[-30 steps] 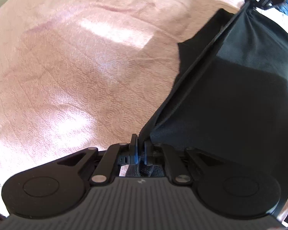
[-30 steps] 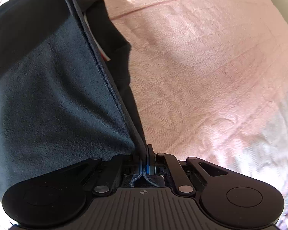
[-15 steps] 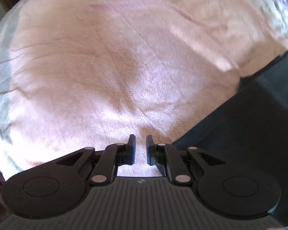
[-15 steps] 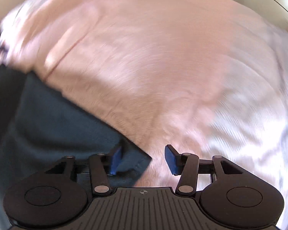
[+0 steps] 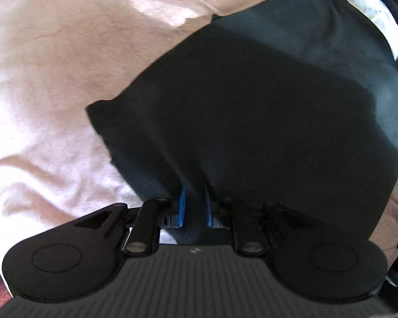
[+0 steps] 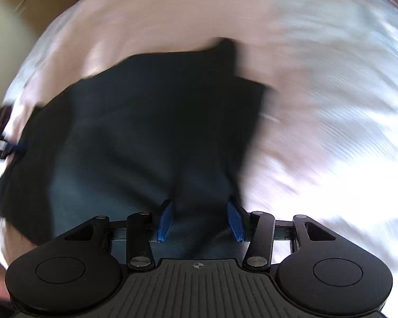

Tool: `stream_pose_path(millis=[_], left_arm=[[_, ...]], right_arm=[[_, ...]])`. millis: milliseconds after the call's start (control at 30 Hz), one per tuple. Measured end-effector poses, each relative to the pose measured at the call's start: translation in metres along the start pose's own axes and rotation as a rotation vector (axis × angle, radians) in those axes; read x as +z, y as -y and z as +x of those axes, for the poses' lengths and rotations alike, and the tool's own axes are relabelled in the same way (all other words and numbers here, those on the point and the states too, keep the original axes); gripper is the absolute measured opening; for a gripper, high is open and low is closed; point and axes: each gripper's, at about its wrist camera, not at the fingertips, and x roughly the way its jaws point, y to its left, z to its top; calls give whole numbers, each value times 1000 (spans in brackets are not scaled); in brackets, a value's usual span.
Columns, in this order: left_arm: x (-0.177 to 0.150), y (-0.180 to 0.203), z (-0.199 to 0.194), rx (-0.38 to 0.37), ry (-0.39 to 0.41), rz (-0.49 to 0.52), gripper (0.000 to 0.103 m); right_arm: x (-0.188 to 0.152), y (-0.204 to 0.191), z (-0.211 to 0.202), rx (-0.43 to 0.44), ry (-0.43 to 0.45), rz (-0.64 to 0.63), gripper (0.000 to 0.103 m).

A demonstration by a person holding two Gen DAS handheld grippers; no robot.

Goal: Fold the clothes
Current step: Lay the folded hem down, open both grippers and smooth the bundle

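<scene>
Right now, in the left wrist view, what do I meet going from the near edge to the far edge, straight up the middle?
Left tongs, open around the cloth's near edge → dark folded cloth → pink bedspread beyond its far edge.

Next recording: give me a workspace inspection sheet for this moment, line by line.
Surface: pink quilted bedspread, sunlit patches.
Job's things: dark garment lying on the bedspread, near edge between both grippers' jaws.
Clutter: dark items at far right edge, unclear.
Grippers: left gripper jaws slightly apart, cloth between them; right gripper jaws wide open over the cloth; right view blurred.
Cables: nothing seen.
Surroundings: pale wall at upper left.
</scene>
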Motion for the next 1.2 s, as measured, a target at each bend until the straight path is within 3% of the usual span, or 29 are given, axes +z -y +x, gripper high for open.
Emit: stream_pose_path(millis=[67,200,300,367,467,600,733,900,1033,1100,1167,1200], left_arm=[[0,4,-13,29,17,15,13],[-8,25,-36,-18,69,34,13],[-22,51,-34,-69,38,111,14],[-34,63,-26,-51,-21,167,15],[-55,61,-19,17,-95,212,15],[-69,45,-35,31,-78,157,19],[-73,41,-51,36,-32,184,19],[-77,36,-64,-25,44,279,19],[-85,30,-78,-87,112,387,20],[-92,24,-90,-100,151,437,25],[-97,18,-100,-112,169,476,42],[-97,15,-103,-116,170,493,45]], right_arm=[[-5,9,-19,-55,29,56,49],[-9,-16,-46,70,119,39,49],[-14,-48,-33,206,95,-36,49],[-23,-56,-14,220,32,-61,49],[-33,-46,2,155,-53,-6,49],[-39,-47,-12,49,-65,13,49],[-46,-72,-32,-1,-38,47,49],[-61,-135,-48,-84,-5,86,52],[-82,-203,-60,-202,6,132,72],[-91,-238,-67,-266,3,137,76],[-99,-270,-71,-307,-8,135,80],[-100,-286,-70,-322,-16,132,82]])
